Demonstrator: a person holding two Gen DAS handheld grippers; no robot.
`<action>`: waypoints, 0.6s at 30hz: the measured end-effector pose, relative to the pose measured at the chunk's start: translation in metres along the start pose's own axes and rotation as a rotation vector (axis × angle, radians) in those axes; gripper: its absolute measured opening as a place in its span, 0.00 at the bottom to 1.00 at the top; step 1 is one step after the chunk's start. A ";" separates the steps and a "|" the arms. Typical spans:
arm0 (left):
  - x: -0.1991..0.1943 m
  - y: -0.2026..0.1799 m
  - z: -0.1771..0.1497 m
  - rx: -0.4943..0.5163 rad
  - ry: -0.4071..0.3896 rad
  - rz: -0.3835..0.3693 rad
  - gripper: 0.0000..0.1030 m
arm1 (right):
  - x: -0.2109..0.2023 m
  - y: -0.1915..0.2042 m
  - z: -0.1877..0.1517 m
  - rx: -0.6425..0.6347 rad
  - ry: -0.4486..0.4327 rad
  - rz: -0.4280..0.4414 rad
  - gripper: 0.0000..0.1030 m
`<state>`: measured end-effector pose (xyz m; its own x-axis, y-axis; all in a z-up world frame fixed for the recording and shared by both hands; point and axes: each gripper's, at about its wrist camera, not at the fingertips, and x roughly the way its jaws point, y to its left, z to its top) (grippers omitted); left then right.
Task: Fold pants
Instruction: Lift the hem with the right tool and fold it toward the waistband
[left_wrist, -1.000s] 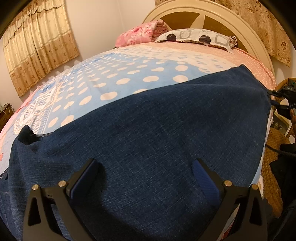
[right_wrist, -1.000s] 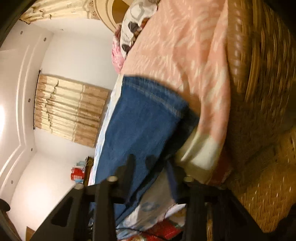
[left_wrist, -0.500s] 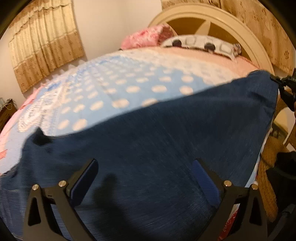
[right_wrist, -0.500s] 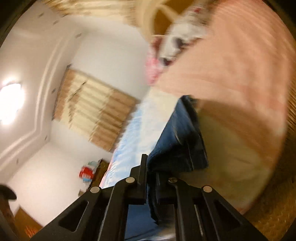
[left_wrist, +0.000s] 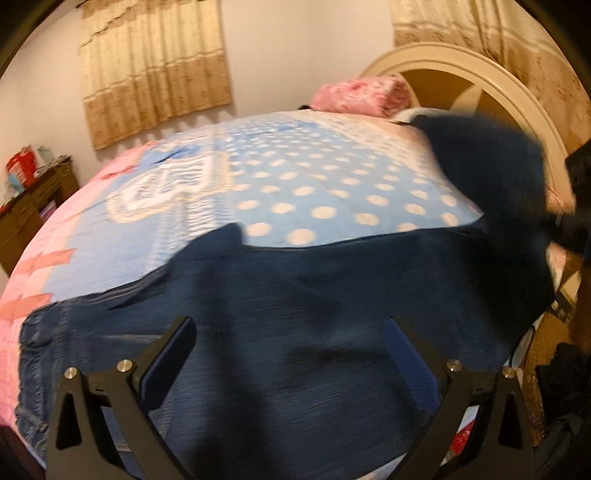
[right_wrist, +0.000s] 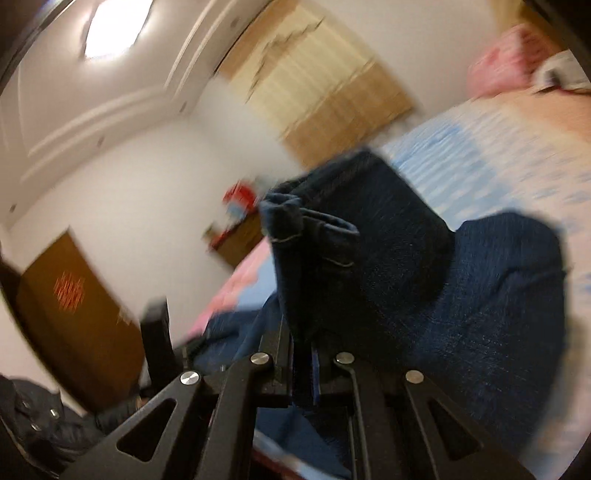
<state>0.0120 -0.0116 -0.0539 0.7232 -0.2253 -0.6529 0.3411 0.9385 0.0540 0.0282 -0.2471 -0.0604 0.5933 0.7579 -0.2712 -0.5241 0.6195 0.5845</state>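
Dark blue denim pants (left_wrist: 314, 332) lie across the near part of the bed. My left gripper (left_wrist: 291, 354) hovers just above them, open, with nothing between its fingers. My right gripper (right_wrist: 303, 354) is shut on the hem end of the pants (right_wrist: 354, 240) and holds it lifted off the bed. In the left wrist view that raised end (left_wrist: 491, 173) hangs in the air at the right, blurred by motion. The waist end (left_wrist: 40, 354) lies flat at the left.
The bed carries a blue dotted and pink blanket (left_wrist: 295, 177), with a pink pillow (left_wrist: 362, 92) and a cream headboard (left_wrist: 480, 74) at the far end. A brown dresser (left_wrist: 33, 206) stands left; a wicker piece (left_wrist: 543, 339) sits at the right edge.
My right gripper shut on the hem at the bed's right edge and swung it up and inward over the bed. The left gripper drifted left above the pants, still open.
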 end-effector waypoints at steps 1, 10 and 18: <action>-0.002 0.008 -0.002 -0.014 -0.001 0.014 1.00 | 0.023 0.006 -0.006 -0.014 0.047 -0.005 0.06; 0.002 0.039 -0.014 -0.072 0.019 0.050 1.00 | 0.124 0.007 -0.041 -0.041 0.262 -0.059 0.06; 0.003 0.021 -0.014 -0.038 0.025 0.034 1.00 | 0.127 0.018 -0.060 -0.182 0.362 -0.166 0.06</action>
<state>0.0132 0.0110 -0.0652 0.7186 -0.1874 -0.6697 0.2934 0.9548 0.0477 0.0582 -0.1274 -0.1302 0.4429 0.6479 -0.6198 -0.5578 0.7403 0.3752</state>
